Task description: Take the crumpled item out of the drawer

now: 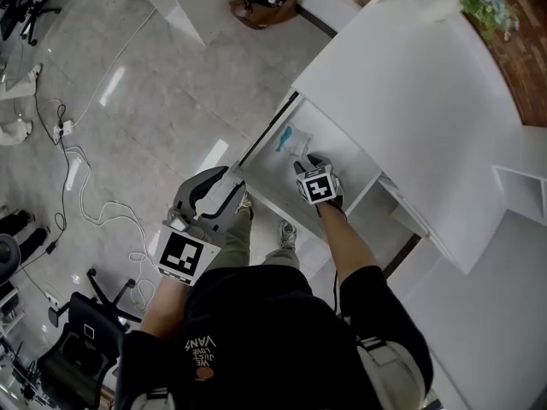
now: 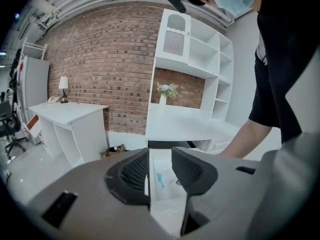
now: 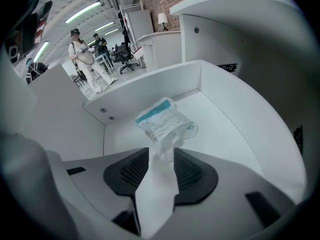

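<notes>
The crumpled item (image 1: 293,139) is a clear plastic bag with blue print, lying on the floor of the open white drawer (image 1: 272,180). My right gripper (image 1: 303,164) reaches down into the drawer just short of the bag. In the right gripper view the bag (image 3: 166,123) sits right ahead of that gripper (image 3: 162,151); its near end lies between the tips and the jaws stand apart. My left gripper (image 1: 238,185) hovers at the drawer's front corner. The left gripper view looks past that gripper (image 2: 160,158), open, into the drawer (image 2: 170,196) and onto the bag (image 2: 161,179).
The white desk top (image 1: 410,84) overhangs the drawer's far side, with a plant (image 1: 487,2) on it. Cables (image 1: 85,195) run across the tiled floor, a brown bag (image 1: 263,8) lies further off, and a black office chair (image 1: 77,340) stands behind. People (image 3: 82,59) stand far away.
</notes>
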{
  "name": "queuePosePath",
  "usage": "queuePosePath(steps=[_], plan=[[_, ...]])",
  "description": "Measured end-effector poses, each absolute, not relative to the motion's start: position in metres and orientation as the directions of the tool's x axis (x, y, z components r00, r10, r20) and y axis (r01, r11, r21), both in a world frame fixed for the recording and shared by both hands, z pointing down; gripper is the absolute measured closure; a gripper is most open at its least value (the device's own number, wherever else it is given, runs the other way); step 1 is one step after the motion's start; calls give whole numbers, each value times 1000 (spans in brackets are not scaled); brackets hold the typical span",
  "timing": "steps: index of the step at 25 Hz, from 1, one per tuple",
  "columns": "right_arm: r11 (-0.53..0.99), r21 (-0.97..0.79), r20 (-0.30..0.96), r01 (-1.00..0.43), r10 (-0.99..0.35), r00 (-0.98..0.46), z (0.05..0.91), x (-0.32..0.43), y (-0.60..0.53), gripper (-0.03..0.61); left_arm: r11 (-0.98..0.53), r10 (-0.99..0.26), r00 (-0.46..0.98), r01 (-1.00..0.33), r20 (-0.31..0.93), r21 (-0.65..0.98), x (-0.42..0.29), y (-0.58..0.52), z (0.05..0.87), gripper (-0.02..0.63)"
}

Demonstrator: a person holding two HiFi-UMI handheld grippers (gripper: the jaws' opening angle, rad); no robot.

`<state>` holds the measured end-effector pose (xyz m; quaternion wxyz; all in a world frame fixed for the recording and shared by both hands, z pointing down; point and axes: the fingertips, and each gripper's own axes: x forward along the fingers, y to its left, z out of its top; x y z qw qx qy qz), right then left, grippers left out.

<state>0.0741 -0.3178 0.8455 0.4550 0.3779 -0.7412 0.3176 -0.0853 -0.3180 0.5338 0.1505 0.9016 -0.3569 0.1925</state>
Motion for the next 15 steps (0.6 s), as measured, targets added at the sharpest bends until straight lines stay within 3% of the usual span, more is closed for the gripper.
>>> queuePosePath(steps=[4, 15], plan=[[531, -106, 917, -841, -275, -289, 850, 73, -320, 492, -694, -586, 665, -707, 462, 136, -87, -318, 535, 492], [560, -81, 878, -824, -351, -325, 812, 69, -327, 546, -687, -594, 665, -712, 453, 144, -81, -308, 530, 492]])
